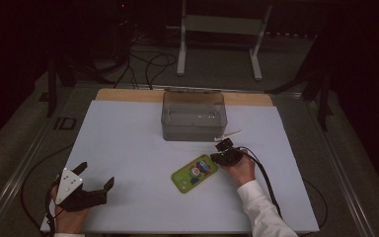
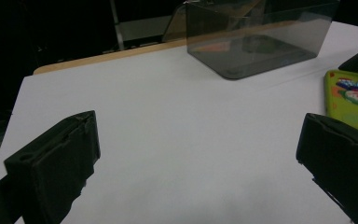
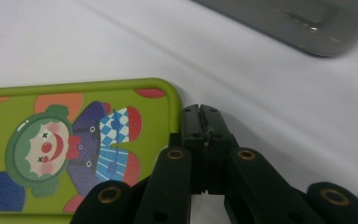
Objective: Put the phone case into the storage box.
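Nearest the person, at the front left of the white sheet point(image 1: 128, 148), the left gripper point(image 1: 94, 177) rests low over the sheet in a hand, its two black jaws spread well apart with nothing between them; in the left gripper view they stand at either edge with bare sheet in the gap. Farther in and to the right lies a green tray point(image 1: 194, 173) printed with a clown, flat on the sheet and set at a slant. The right gripper point(image 1: 220, 154), held in a hand with a white sleeve point(image 1: 261, 207) behind it, sits just at the tray's far right corner; in the right gripper view its jaws are pressed together, tips meeting right beside the tray's rounded corner point(image 3: 168, 93), with nothing clamped. Whether the tips touch the tray's edge I cannot tell. Beyond the tray, near the middle of the table's far side, stands a clear grey box point(image 1: 194, 116), upright and open at the top. A thin white stick point(image 1: 228, 135) lies at the box's front right corner. Behind the table, a white frame point(image 1: 217, 29) stands on the dark floor.
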A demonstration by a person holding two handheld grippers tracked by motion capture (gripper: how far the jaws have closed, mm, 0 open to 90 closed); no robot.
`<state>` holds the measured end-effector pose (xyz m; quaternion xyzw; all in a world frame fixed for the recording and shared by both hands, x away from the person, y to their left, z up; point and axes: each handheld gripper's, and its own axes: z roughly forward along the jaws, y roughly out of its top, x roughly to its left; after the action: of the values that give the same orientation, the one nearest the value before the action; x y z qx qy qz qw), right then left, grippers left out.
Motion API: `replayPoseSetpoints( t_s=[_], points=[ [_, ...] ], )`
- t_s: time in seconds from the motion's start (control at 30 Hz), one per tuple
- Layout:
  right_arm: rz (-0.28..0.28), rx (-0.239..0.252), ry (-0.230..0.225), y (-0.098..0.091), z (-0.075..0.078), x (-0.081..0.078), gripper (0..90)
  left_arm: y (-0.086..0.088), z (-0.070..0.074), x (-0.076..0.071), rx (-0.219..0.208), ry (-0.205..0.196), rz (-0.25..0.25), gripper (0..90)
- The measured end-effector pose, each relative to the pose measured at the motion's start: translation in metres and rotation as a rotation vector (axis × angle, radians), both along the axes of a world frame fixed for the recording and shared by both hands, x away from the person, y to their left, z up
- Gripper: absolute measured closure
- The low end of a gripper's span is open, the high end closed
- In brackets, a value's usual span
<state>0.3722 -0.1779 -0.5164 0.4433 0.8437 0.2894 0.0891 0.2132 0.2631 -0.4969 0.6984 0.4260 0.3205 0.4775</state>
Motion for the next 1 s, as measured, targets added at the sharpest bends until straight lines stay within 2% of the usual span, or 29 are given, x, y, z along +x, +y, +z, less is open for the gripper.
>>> replayPoseSetpoints(
  t_s=[0.1,0.13,0.33,0.4,0.43,0.47,0.5,0.63,0.7,0.73,0.77,0.87,1.0],
  points=[
    [0.019,0.013,0.001,0.008,-0.001,-0.005,89.9,0.0,0.0,0.0,0.0,0.0,0.0,0.2],
    [0.023,0.004,-0.009,0.011,-0.001,-0.008,90.0,-0.001,0.0,0.0,0.0,0.0,-0.001,0.1],
    [0.039,-0.004,-0.027,0.011,-0.001,-0.008,89.7,0.0,0.0,0.0,0.001,-0.002,0.001,0.1],
    [0.049,-0.017,-0.055,0.01,0.002,-0.009,89.0,0.0,-0.001,0.0,-0.002,-0.002,0.004,0.1],
    [0.047,-0.02,-0.087,0.005,0.008,-0.011,87.5,0.001,-0.001,0.0,-0.005,-0.003,0.005,0.1],
    [0.047,-0.02,-0.087,0.005,0.008,-0.011,87.5,0.001,-0.001,0.0,-0.004,-0.003,0.005,0.1],
    [0.04,-0.02,-0.108,0.003,0.012,-0.012,85.2,0.001,-0.001,0.0,-0.004,-0.004,0.006,0.1],
    [0.015,0.029,-0.195,-0.011,0.03,-0.023,68.1,0.001,-0.001,-0.001,-0.006,-0.009,0.006,0.1],
    [-0.015,0.04,-0.256,-0.02,0.04,-0.036,57.3,0.001,-0.001,-0.001,-0.008,-0.011,0.005,0.1],
    [-0.015,0.04,-0.256,-0.02,0.04,-0.036,57.3,0.001,-0.001,-0.001,-0.011,-0.012,0.006,0.1],
    [-0.013,0.035,-0.275,-0.023,0.044,-0.041,52.6,0.001,-0.001,-0.001,-0.013,-0.013,0.009,0.1],
    [-0.006,0.008,-0.37,-0.028,0.054,-0.059,37.2,0.003,0.0,-0.001,-0.014,-0.014,0.012,0.1],
    [-0.038,-0.011,-0.445,-0.035,0.06,-0.081,19.4,0.003,0.0,-0.001,-0.023,-0.013,0.018,0.1]
  ],
)
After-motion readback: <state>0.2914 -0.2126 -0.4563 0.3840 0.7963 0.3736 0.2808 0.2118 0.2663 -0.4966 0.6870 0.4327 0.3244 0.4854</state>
